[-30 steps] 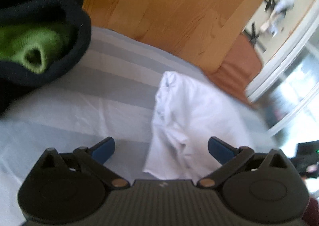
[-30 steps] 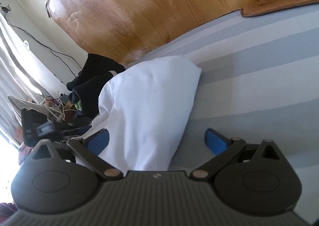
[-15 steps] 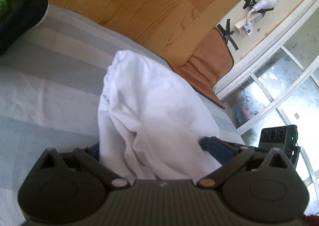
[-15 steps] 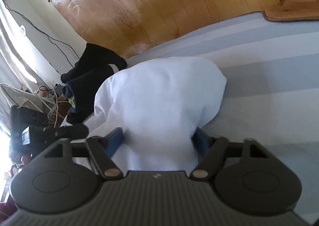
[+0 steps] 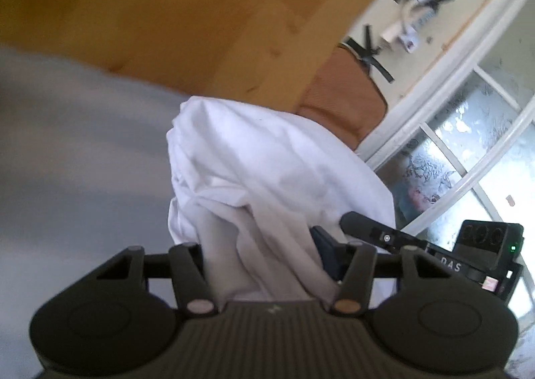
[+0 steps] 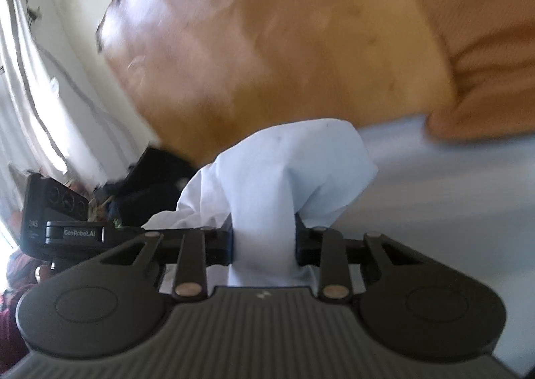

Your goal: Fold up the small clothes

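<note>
A white cloth is bunched up over the grey striped bed sheet. My left gripper is shut on its near edge; the fabric fills the gap and hides the left fingertip. In the right wrist view the same white cloth rises in a hump, and my right gripper is shut on a band of it between both fingers. The other gripper's body shows at the right edge of the left view and at the left edge of the right view.
A dark pile of clothes lies at the far left of the bed. The wooden floor lies beyond the bed edge, with an orange rug and a glass door to the right.
Both grippers closed from open onto the white cloth and lifted it, so it now stands bunched. Both views swung and are blurred by motion; the dark clothes left the left view.
</note>
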`<state>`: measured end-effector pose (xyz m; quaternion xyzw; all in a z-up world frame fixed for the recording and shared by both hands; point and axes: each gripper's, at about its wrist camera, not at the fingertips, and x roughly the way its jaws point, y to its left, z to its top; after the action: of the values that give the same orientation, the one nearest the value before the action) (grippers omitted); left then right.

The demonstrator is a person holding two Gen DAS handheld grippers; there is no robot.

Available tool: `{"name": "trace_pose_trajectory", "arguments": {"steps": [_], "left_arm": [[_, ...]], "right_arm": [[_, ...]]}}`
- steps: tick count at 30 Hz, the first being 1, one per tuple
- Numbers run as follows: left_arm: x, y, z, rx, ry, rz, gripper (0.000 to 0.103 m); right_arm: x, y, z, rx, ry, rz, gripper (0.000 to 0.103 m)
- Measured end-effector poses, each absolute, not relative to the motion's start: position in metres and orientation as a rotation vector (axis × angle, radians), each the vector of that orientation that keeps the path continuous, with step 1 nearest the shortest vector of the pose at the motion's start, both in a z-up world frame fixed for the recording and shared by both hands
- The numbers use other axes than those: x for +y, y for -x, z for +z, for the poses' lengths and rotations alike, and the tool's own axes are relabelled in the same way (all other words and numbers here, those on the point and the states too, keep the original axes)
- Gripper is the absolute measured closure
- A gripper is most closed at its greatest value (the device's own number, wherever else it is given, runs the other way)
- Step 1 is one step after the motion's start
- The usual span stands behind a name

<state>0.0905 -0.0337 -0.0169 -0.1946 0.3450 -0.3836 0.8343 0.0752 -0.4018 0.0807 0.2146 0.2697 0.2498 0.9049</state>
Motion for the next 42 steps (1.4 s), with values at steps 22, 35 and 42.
{"name": "trace_pose_trajectory", "arguments": {"steps": [22,35,42], "left_arm": [[-0.305,-0.185,-0.028,0.727,0.037,-0.707,0.025],[-0.244,-0.056,-0.009,0.576,-0.160,-0.515,0.004],[-0.217,-0.003,-0.009,0.565,-0.186,-0.494,0.000]], "right_arm": [[-0.584,-0.174,0.029,0.588,-0.460,0.045,0.043],[-0.518,-0.041,0.044,0.558,-0.461,0.008,0.020],[-0.477,0.023,0.043,0.543,-0.512,-0.019,0.015]]}}
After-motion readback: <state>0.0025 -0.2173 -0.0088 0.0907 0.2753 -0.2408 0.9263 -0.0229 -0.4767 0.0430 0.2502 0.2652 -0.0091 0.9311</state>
